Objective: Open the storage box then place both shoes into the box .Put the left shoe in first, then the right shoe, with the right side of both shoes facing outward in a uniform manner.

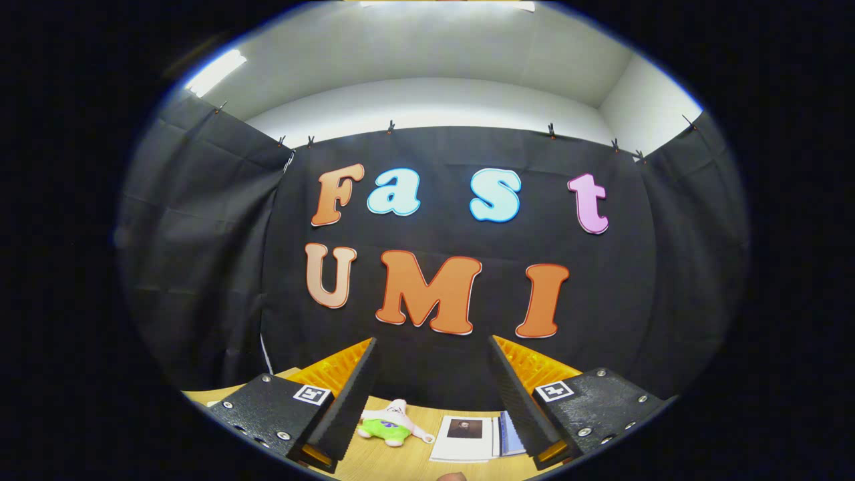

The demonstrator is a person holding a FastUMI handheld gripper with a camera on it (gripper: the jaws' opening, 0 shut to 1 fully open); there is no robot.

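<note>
The tool (pixel 434 394) is raised and points level toward the booth's black cloth wall (pixel 200 267), its two fingers (pixel 351 401) spread wide with nothing between them, each finger tapering forward to a thin tip. Through the gap between the fingers, a light wooden counter (pixel 394 461) runs below, and on it lie two small things, neither touched by the tool. One is a small soft plush toy (pixel 391 424) with a white upper part and a bright green lower part, lying on its side just inside the left finger. The other is a flat white printed booklet (pixel 467 437) with a dark square picture on its cover, lying just beside the toy, nearer the right finger, its far edge slipping behind that finger. Toy and booklet lie close but apart. Above the cloth wall, a pale ceiling (pixel 434 53) with a bright strip light (pixel 215 72) shows.
</note>
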